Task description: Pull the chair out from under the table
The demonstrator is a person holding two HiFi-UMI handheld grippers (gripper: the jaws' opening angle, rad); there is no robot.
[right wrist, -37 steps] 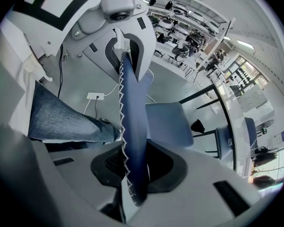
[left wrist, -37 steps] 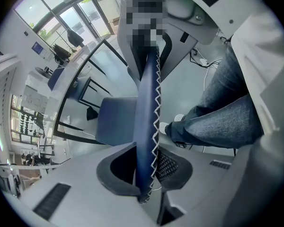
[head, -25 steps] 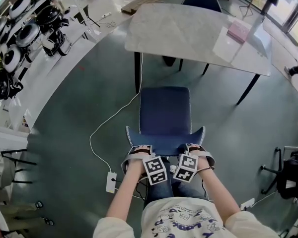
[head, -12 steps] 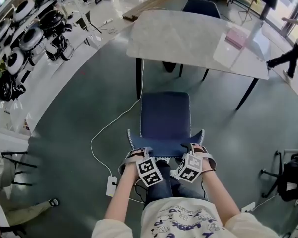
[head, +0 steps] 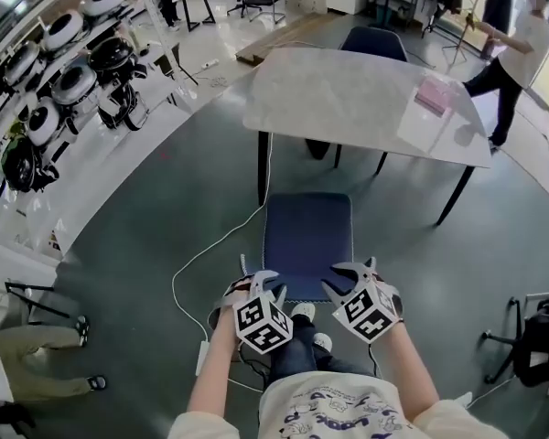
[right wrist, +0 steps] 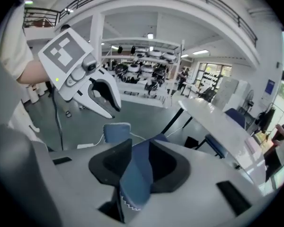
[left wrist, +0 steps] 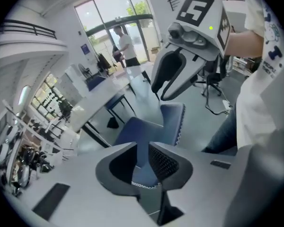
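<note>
The blue chair (head: 306,231) stands on the floor, pulled clear of the marble table (head: 366,94), with its back toward me. Both grippers hang above the back's top edge and do not touch it. My left gripper (head: 256,282) is over the back's left corner and my right gripper (head: 355,277) over its right corner. Both pairs of jaws have just been closing partway, and nothing is pressed between them. In the left gripper view the seat (left wrist: 142,131) shows through the gap of my left gripper (left wrist: 141,160). In the right gripper view the back's stitched wing shows through my right gripper (right wrist: 137,162).
A white cable (head: 210,245) runs across the floor to a power strip (head: 202,358) left of my legs. A second blue chair (head: 373,39) stands behind the table, on which a pink pad (head: 435,94) lies. A person (head: 522,53) walks at far right. Racks (head: 64,90) line the left.
Both grippers were at the top edge of the chair's back. They have come off it and risen toward the camera. The chair stays on the floor.
</note>
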